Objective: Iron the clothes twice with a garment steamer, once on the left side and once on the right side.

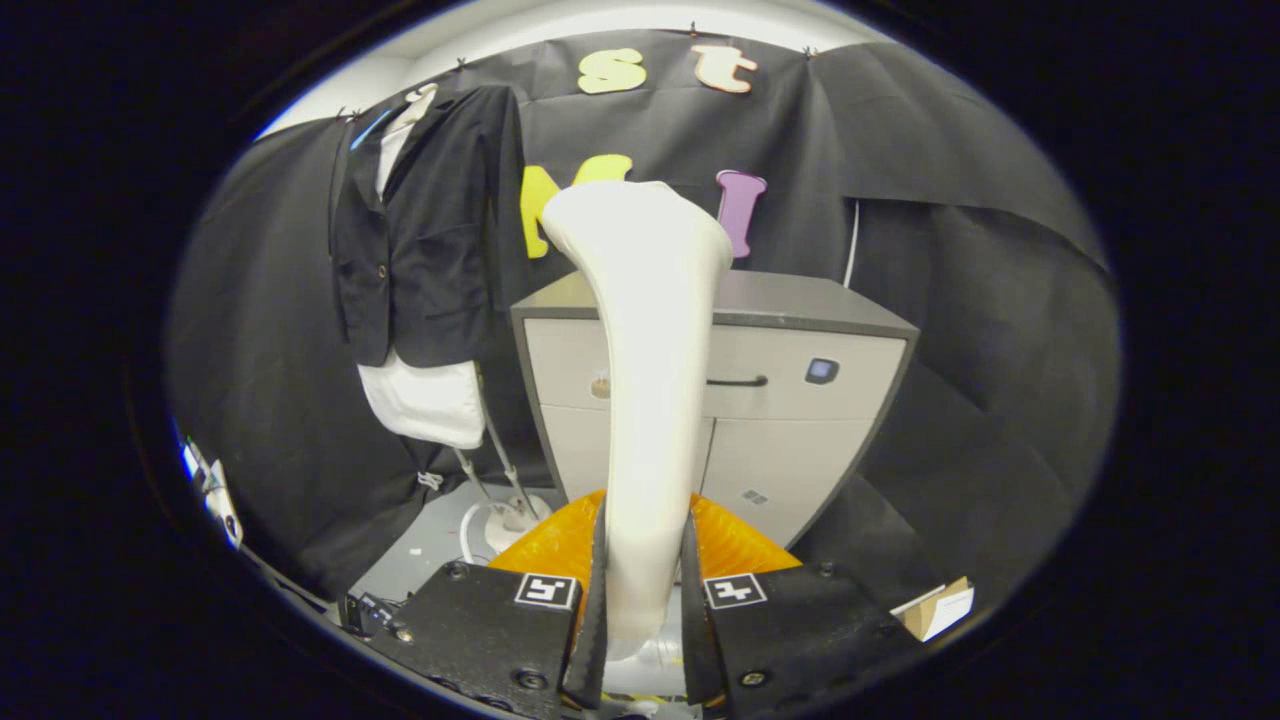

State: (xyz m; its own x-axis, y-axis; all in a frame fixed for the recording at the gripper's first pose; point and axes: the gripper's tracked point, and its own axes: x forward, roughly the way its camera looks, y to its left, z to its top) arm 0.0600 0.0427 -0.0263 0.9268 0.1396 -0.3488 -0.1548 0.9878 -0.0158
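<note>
upright, gripper [645, 590] jaws pinching steamer [645, 330] handle, head up, jacket [425, 230] beyond, w/ cabinet [800, 400] behind

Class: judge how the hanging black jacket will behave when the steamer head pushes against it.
The black jacket hangs loose, so it probably yields and swings. Its cloth looks soft and floppy. The tongs grip the steamer head.

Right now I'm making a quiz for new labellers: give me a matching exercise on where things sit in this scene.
Things:
1. steamer head
2. black jacket
3. grey cabinet
4. steamer base

Places:
A. on the floor beneath the clothes
B. clamped between the hand-held gripper fingers
C. hanging on the booth wall
D. standing beyond the fingers

Pairs: 1-B, 2-C, 3-D, 4-A
</note>
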